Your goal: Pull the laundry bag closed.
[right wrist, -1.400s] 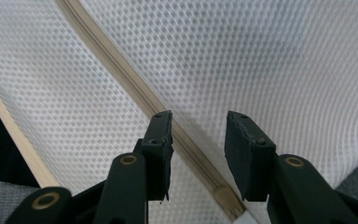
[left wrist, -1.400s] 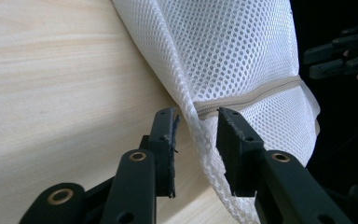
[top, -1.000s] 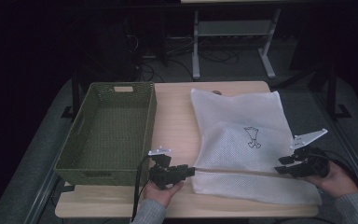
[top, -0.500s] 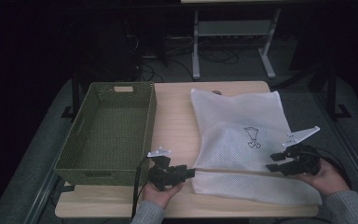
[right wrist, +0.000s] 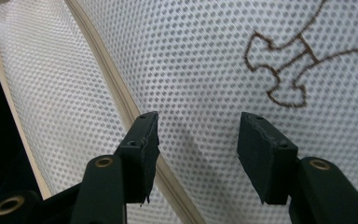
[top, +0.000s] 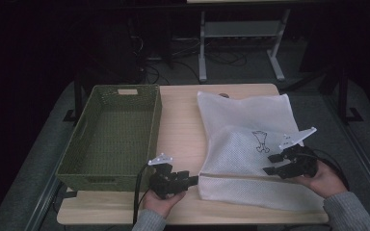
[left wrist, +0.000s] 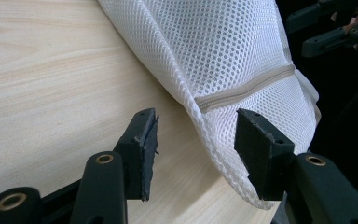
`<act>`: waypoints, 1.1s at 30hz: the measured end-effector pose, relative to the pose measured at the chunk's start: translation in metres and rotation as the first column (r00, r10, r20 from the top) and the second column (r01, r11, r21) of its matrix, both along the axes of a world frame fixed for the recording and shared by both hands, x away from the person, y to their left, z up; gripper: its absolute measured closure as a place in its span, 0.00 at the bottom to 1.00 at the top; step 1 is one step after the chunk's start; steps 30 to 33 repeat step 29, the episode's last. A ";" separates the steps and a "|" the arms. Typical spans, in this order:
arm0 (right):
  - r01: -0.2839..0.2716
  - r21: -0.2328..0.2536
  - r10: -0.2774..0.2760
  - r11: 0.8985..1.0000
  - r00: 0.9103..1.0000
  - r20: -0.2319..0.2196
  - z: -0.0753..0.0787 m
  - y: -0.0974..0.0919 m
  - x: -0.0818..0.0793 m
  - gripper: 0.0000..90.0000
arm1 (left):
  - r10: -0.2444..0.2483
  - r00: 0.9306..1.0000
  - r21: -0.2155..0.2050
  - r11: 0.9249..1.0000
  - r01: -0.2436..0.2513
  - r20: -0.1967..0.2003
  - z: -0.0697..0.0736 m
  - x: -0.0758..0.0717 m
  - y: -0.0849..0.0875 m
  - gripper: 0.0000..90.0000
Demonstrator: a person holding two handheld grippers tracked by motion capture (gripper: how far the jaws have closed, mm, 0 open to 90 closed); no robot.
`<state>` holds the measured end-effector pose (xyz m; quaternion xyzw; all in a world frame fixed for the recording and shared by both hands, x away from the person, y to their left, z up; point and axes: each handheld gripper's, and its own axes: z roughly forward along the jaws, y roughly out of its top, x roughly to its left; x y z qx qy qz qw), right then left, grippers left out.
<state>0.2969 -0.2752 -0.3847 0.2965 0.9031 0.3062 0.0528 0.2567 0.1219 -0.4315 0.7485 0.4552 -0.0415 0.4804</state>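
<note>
at six o'clock on the table (top: 183, 120), your left gripper (top: 192, 180) and right gripper (top: 271, 163) have just been opening, jaws apart and gripping nothing, apparently to let the folded mesh bag (top: 250, 144) lie flat.

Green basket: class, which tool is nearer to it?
Left. The left tool sits just off the green basket's near right corner; the right tool is across the mesh bag, far right.

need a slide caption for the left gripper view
Left gripper, jaws open, at the zippered corner of a white mesh laundry bag on a light wooden table.
</note>
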 end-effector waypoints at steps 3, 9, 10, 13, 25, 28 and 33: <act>-0.009 0.002 0.009 1.000 1.000 0.004 0.000 0.005 0.001 0.52 | -0.002 1.000 0.001 1.000 0.002 0.006 0.000 -0.002 0.001 0.53; -0.021 0.014 0.021 1.000 1.000 0.009 0.001 0.014 0.000 0.51 | -0.011 1.000 0.012 1.000 0.011 0.015 -0.003 -0.004 0.002 0.52; -0.025 0.017 0.025 1.000 1.000 0.014 0.001 0.015 0.000 0.50 | -0.010 1.000 0.014 1.000 0.010 0.017 -0.003 -0.005 0.002 0.52; -0.030 0.024 0.029 0.999 0.999 0.017 0.001 0.018 -0.001 0.50 | -0.016 0.999 0.023 1.000 0.015 0.029 -0.002 -0.007 0.002 0.52; -0.043 0.063 0.041 0.997 0.999 0.030 -0.003 0.028 -0.008 0.46 | -0.024 0.999 0.040 0.999 0.023 0.040 -0.005 -0.011 0.006 0.51; -0.047 0.072 0.044 0.996 0.998 0.037 -0.004 0.029 -0.010 0.46 | -0.025 0.999 0.035 0.999 0.024 0.044 -0.006 -0.012 0.008 0.50; -0.048 0.072 0.045 0.996 0.998 0.039 -0.004 0.030 -0.011 0.46 | -0.024 0.998 0.041 0.999 0.021 0.054 -0.005 -0.013 0.008 0.50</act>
